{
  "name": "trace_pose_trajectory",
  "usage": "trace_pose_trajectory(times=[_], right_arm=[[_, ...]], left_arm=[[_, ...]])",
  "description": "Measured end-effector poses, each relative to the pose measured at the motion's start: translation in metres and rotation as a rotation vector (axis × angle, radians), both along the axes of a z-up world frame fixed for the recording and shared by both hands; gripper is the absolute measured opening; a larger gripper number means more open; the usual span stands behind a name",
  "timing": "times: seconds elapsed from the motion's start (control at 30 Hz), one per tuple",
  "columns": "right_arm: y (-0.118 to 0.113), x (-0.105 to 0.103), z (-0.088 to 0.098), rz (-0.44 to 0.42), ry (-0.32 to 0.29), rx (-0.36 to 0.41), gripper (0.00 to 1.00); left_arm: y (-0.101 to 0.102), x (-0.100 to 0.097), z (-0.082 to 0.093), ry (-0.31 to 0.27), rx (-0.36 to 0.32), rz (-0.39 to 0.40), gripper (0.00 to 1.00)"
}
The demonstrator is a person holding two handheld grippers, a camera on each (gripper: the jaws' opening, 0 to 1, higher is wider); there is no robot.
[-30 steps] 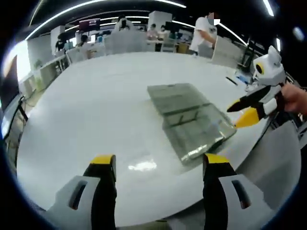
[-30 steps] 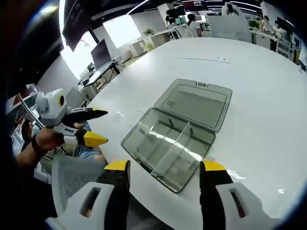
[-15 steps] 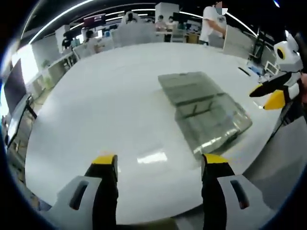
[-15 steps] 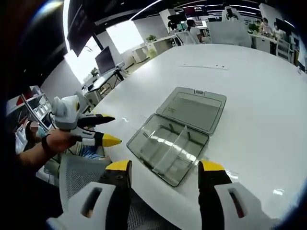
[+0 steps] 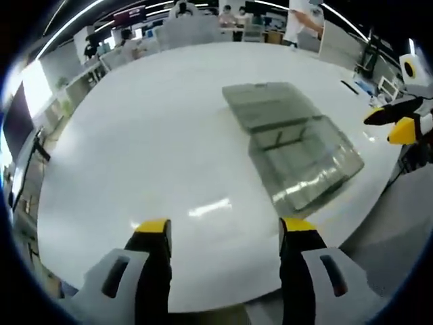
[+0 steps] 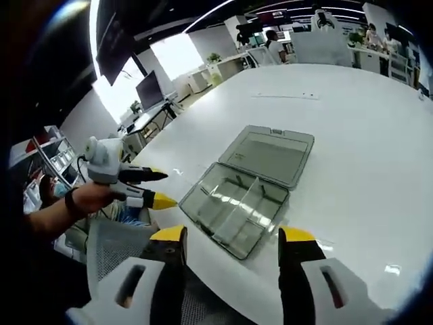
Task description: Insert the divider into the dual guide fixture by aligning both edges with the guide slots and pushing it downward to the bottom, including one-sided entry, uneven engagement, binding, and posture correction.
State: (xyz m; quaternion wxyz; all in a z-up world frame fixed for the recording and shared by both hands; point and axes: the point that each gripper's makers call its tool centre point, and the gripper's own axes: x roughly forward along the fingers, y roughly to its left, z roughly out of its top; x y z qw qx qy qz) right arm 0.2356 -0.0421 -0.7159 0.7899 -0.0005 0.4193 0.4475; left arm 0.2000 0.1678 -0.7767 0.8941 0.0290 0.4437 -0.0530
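1. The left gripper (image 5: 224, 233) has its yellow-tipped fingers (image 5: 153, 230) spread apart with nothing between them, held above the white table (image 5: 135, 135).
2. The right gripper (image 6: 232, 239) is likewise released and empty, its fingers (image 6: 168, 237) wide apart at the near edge of the table.
3. In the right gripper view the left gripper comes in from the left, carried in a person's hand (image 6: 84, 198), fingers parted and well apart from the box.
4. A clear plastic box (image 6: 233, 215) lies open near the table edge, its lid (image 6: 274, 154) folded flat behind it.
5. The divider (image 6: 245, 203) appears to stand inside the box, running across it between two walls and splitting it into two compartments.
6. Judging from this, the divider looks already seated in its slots, and little seems left to do; how deep it sits cannot be told.
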Motion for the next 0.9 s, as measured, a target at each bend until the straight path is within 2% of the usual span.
trace_pose_trajectory(times=[0.1, 0.27, 0.53, 0.63, 0.9], right_arm=[[0.001, -0.003, -0.001, 0.001, -0.002, 0.002, 0.51], [0.002, -0.003, -0.003, 0.005, 0.0, -0.003, 0.52], [0.004, -0.004, -0.004, 0.014, 0.001, -0.006, 0.52], [0.004, -0.004, -0.004, 0.007, 0.004, 0.003, 0.51], [0.0, -0.003, -0.006, -0.002, 0.015, 0.006, 0.51]], left_arm=[[-0.001, -0.001, -0.007, 0.042, -0.021, 0.005, 0.61], [0.001, 0.0, -0.016, 0.062, -0.022, 0.011, 0.6], [-0.001, 0.002, -0.02, 0.082, -0.013, 0.013, 0.57], [-0.002, 0.002, -0.023, 0.112, -0.047, 0.042, 0.53], [0.001, 0.001, -0.032, 0.146, -0.034, 0.034, 0.53]])
